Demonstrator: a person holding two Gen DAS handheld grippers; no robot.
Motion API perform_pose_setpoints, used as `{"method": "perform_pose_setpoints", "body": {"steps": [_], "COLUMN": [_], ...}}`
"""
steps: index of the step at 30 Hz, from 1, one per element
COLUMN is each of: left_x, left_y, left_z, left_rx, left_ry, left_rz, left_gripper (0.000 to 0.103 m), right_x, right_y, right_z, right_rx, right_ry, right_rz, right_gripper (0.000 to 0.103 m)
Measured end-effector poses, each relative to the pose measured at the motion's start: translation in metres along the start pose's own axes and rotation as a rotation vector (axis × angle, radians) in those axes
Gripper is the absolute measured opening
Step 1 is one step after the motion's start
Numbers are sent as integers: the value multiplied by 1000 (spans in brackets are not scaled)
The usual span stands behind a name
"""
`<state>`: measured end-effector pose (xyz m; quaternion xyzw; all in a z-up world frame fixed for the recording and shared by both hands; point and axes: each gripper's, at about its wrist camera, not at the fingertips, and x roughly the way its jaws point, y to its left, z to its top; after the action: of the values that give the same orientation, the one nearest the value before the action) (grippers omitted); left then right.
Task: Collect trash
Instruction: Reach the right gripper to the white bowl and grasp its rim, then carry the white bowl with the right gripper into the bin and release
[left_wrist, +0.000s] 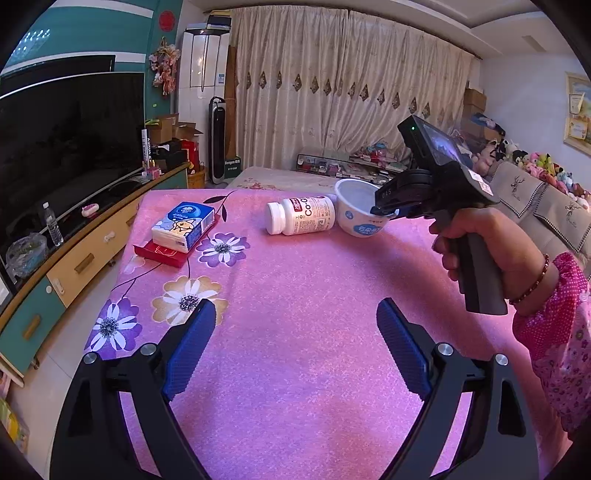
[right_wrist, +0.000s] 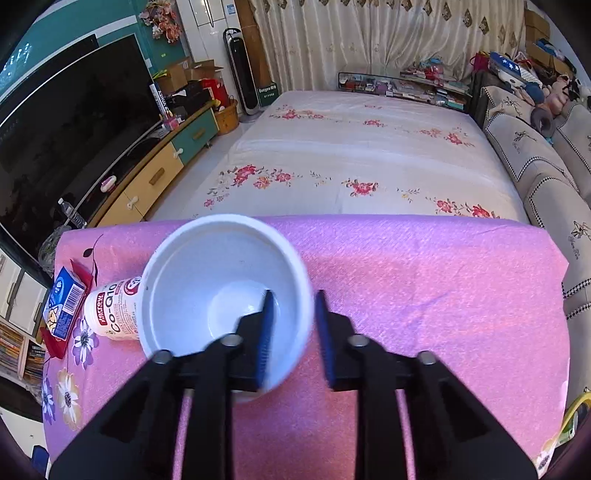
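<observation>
on the pink floral cloth (left_wrist: 295, 314): one white cup (left_wrist: 360, 214), one white pill bottle (left_wrist: 301, 215) beside it, one blue tissue pack (left_wrist: 183, 226), one red packet (left_wrist: 162, 254) underneath.

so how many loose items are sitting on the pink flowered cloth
4: a white plastic cup at the far edge, a white pill bottle lying beside it, a blue tissue pack resting on a flat red box at the left.
</observation>
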<state>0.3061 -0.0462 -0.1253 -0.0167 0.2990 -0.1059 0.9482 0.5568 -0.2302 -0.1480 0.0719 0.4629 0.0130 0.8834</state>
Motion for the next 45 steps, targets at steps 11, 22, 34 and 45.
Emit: {"method": "perform_pose_setpoints", "body": {"steps": [11, 22, 34, 45], "left_x": [-1, -5, 7, 9], "left_y": [-1, -12, -16, -19], "left_z": [-1, -3, 2, 51], "left_rx": [0, 46, 35, 118], "left_ry": [-1, -20, 62, 43], "left_rz": [-2, 15, -55, -124], "left_gripper": [88, 91, 92, 92], "right_x": [-56, -158, -169, -179], "right_y": [-30, -135, -311, -326], "right_z": [-24, -114, -213, -236], "right_rx": [58, 137, 440, 468], "right_ry": [-101, -204, -73, -104], "right_rz": [39, -104, -358, -432], "right_gripper": [6, 6, 10, 40]}}
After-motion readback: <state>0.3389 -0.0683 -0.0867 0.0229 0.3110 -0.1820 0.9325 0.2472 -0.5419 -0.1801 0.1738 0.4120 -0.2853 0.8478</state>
